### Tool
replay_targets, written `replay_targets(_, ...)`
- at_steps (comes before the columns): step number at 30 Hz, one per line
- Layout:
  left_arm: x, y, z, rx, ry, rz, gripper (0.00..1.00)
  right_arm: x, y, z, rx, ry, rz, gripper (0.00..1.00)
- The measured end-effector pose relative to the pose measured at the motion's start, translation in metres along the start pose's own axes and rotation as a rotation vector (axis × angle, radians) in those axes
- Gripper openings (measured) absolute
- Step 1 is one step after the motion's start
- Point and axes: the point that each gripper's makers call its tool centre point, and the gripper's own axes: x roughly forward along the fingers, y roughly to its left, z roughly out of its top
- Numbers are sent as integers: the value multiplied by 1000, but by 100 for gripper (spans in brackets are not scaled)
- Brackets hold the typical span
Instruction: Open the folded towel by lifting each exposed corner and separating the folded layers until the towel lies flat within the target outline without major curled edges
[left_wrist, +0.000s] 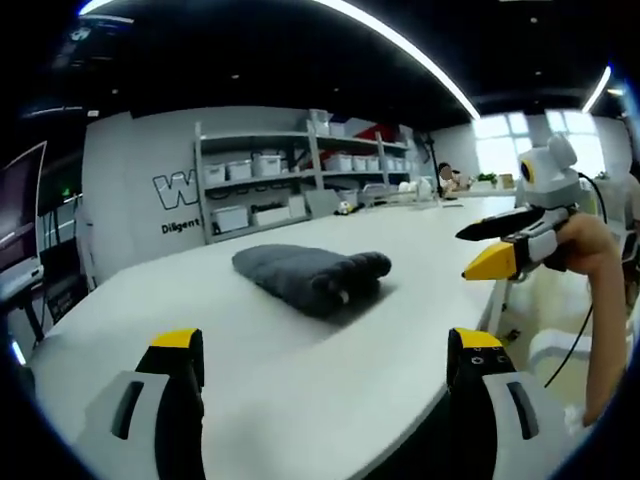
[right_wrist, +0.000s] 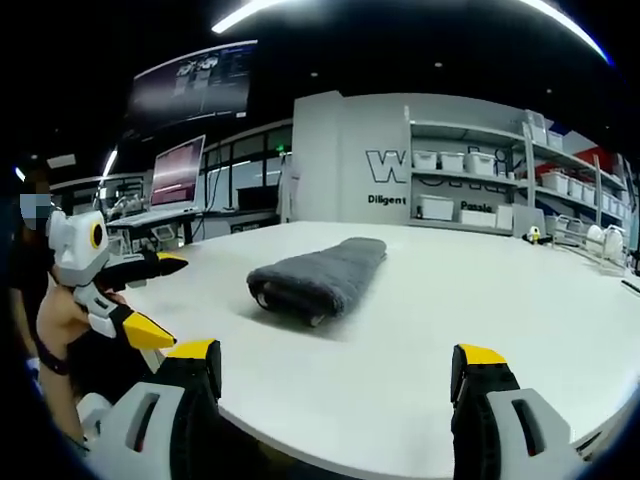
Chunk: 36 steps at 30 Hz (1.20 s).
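Left gripper view: towel (left_wrist: 312, 277) is dark grey, still folded into a thick bundle, lying on the white counter (left_wrist: 300, 400) roughly mid-surface, well ahead of both claws. Nothing touching it. Right gripper view has the same towel (right_wrist: 320, 277), folded end facing the camera, layers rolled over at that end.

Left claw (left_wrist: 328, 355): jaws spread wide, released, nothing between them, hovering over the near counter edge. It also shows in the right gripper view (right_wrist: 160, 300) at far left, yellow-tipped jaws parted, off the counter edge, held by a person's hand.

Right claw (right_wrist: 335, 368): jaws wide apart, empty, short of the towel. In the left gripper view it comes in from the right (left_wrist: 490, 250), jaws apart, above the counter's right edge, well clear of the towel.

Background: shelving with white bins (left_wrist: 265, 165) against a grey wall, monitors (right_wrist: 180, 170) beyond the counter.
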Motion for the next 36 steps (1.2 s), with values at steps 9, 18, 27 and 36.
replay_targets(9,14,11,7,14,-7,59,99,12,-4,-11,2,41,-1,97)
replay_targets(18,32,0,13,60,18,33,99,20,6,-19,-55,85,21,97)
replay_targets(27,36,-7,19,76,3,32,99,20,35,25,40,-81,213,97)
replay_targets(36,43,-18,24,115,-20,7,99,18,26,27,-12,-61,167,97)
